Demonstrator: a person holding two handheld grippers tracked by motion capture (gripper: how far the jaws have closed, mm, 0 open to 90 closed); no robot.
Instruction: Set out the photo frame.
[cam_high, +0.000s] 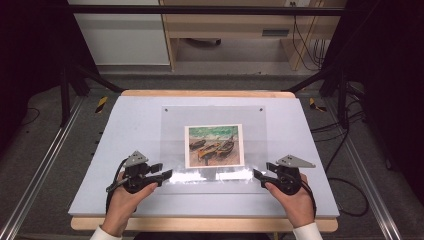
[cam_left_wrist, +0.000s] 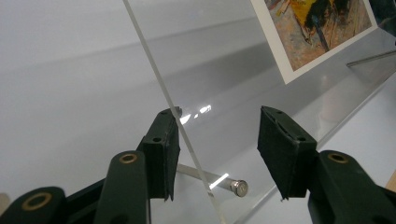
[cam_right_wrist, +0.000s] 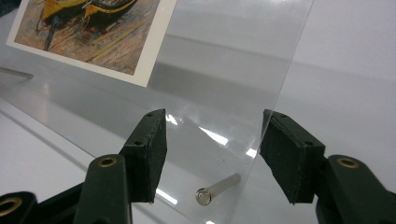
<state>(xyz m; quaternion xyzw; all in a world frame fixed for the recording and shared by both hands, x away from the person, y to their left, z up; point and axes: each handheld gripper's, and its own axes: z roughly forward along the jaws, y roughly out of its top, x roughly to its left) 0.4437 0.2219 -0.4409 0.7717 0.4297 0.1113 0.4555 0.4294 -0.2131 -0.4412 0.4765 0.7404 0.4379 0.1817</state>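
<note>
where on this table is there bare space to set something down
Free: the grey board left of the clear acrylic sheet, the matching strip at its right, and the band beyond its far edge. Crowded: the near edge, where the left gripper and right gripper flank the sheet's corners.

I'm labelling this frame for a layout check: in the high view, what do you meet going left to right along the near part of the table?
Left gripper → near edge of the clear acrylic sheet, with the boat picture just behind it → right gripper.
</note>
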